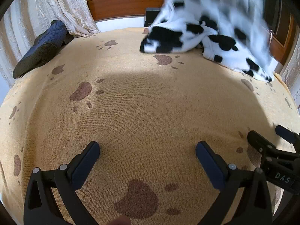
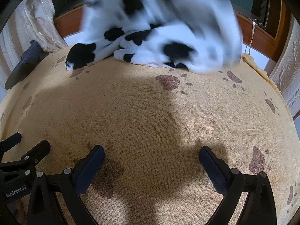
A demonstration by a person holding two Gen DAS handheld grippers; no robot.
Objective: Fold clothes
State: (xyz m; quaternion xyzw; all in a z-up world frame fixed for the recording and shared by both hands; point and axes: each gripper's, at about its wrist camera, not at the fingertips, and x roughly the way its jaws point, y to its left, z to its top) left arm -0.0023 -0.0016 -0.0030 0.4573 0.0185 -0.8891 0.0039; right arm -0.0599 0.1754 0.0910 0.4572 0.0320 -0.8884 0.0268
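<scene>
The left tongs (image 1: pixel 147 146) and right tongs (image 2: pixel 151 150) are held apart and empty above the near part of the paw-print blanket (image 1: pixel 150 103). The black-and-white garment (image 1: pixel 206 37) is heaped, blurred, at the far edge. A dark blue garment (image 1: pixel 43 48) is seen at the far left corner.

Blanket (image 1: pixel 150 112): under everything I see. Fleece garment (image 1: pixel 215 43): on its far right part. Knitted garment (image 1: pixel 41 48): on its far left edge, before the curtain (image 1: pixel 61 5).
</scene>
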